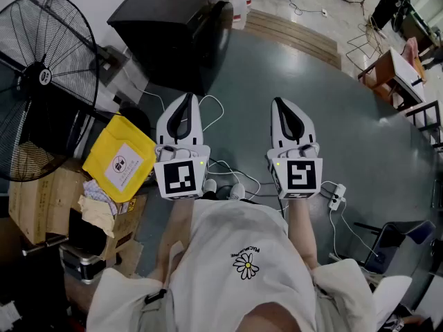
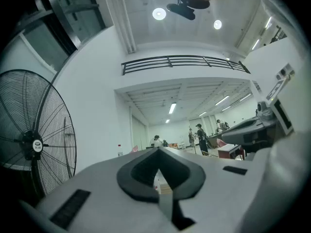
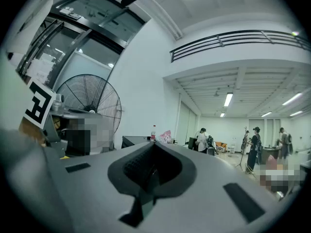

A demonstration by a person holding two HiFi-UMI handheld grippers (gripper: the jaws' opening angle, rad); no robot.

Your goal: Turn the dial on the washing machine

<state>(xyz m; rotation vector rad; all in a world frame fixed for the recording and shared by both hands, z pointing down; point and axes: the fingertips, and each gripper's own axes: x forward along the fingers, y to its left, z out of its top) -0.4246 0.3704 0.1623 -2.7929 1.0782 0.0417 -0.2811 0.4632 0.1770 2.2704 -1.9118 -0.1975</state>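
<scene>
No washing machine or dial shows in any view. In the head view the person holds both grippers level over the grey floor, side by side in front of the body. My left gripper [image 1: 186, 98] has its white jaws meeting at the tip with nothing between them; in the left gripper view [image 2: 158, 151] the tips also touch. My right gripper [image 1: 276, 102] is likewise shut and empty, and the right gripper view [image 3: 154, 145] shows its jaws closed against the hall beyond.
A big standing fan [image 1: 43, 81] is at the left, with a yellow bag [image 1: 122, 159] and cardboard boxes [image 1: 34, 200] below it. A dark cabinet [image 1: 173, 26] stands ahead. Cables and a power strip [image 1: 336, 196] lie on the floor. Chairs [image 1: 391, 71] are at the right.
</scene>
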